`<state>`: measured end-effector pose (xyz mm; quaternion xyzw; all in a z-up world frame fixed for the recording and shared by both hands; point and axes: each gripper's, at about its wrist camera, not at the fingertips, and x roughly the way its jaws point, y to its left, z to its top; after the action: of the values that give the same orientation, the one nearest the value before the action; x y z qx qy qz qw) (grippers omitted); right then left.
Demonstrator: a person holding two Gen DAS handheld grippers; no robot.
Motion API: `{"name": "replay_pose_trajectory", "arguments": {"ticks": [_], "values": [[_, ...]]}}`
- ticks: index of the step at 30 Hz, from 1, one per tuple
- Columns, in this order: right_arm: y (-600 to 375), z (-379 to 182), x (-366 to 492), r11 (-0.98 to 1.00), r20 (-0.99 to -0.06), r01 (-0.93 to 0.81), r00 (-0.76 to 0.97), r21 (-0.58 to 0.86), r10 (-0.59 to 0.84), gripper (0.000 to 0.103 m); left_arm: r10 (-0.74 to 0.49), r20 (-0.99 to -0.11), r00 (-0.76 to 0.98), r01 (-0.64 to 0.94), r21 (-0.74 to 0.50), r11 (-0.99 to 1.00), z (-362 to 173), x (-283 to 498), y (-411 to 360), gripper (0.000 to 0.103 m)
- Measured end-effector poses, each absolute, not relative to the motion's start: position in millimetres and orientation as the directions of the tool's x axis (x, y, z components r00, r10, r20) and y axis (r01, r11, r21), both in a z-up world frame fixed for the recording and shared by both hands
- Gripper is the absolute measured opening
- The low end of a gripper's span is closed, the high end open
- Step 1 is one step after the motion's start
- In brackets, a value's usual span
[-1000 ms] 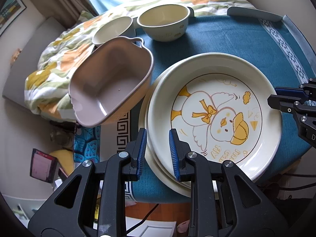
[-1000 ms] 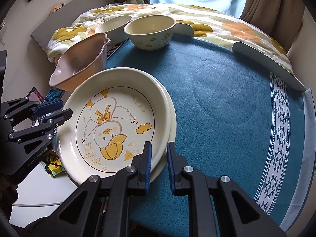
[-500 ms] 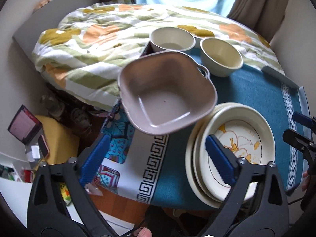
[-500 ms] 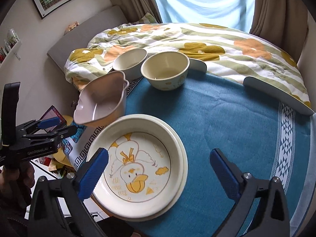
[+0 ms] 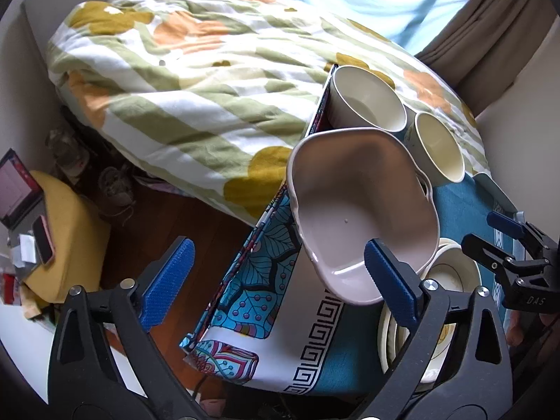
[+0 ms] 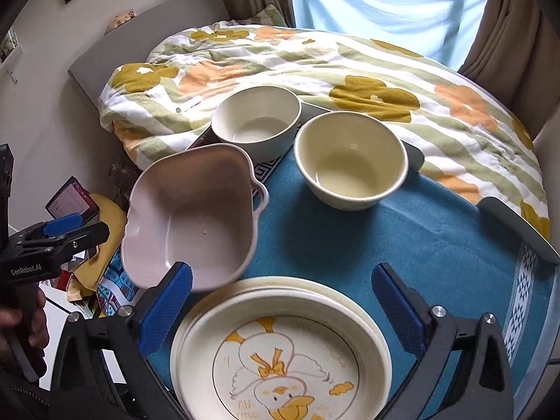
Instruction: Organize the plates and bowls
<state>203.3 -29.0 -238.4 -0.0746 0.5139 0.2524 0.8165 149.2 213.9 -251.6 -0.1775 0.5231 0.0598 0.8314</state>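
Plates (image 6: 280,360) stacked on counter (image 6: 402,238), seemingly done; pink dish (image 6: 196,217) and two bowls (image 6: 350,161) unsorted; right gripper (image 6: 280,311) wide, empty; left gripper (image 5: 276,280) wide, closing, empty.

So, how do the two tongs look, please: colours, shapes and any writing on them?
Both tongs are black, with open triangular frames, silver bolts and blue ribbed pads on the fingers. The left tongs carry white "GenRobot.AI" lettering on the side; the right tongs show white letters "DAS". No cables or sleeves are visible.
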Motion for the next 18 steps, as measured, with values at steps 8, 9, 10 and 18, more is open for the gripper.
{"name": "replay_pose_trajectory", "arguments": {"ticks": [8, 9, 10, 18], "values": [[9.2, -267.5, 236.3, 0.833, -0.916, -0.527, 0.227, 0.170, 0.330, 0.063, -0.218, -0.904, 0.367, -0.256, -0.323, 0.911, -283.3, 184.0, 201.5, 0.054], [12.2, -271.0, 238.4, 0.830, -0.921, -0.532, 0.216, 0.168, 0.325, 0.059, -0.224, -0.907, 0.357, -0.258, -0.327, 0.909, -287.5, 185.9, 199.6, 0.049], [14.3, -273.8, 239.9, 0.827, -0.924, -0.536, 0.208, 0.167, 0.321, 0.054, -0.231, -0.909, 0.348, -0.260, -0.330, 0.907, -291.3, 187.7, 198.6, 0.047], [18.4, -283.9, 240.8, 0.815, -0.933, -0.554, 0.176, 0.171, 0.315, 0.015, -0.231, -0.921, 0.314, -0.275, -0.321, 0.907, -306.0, 192.9, 194.4, 0.015]]}}
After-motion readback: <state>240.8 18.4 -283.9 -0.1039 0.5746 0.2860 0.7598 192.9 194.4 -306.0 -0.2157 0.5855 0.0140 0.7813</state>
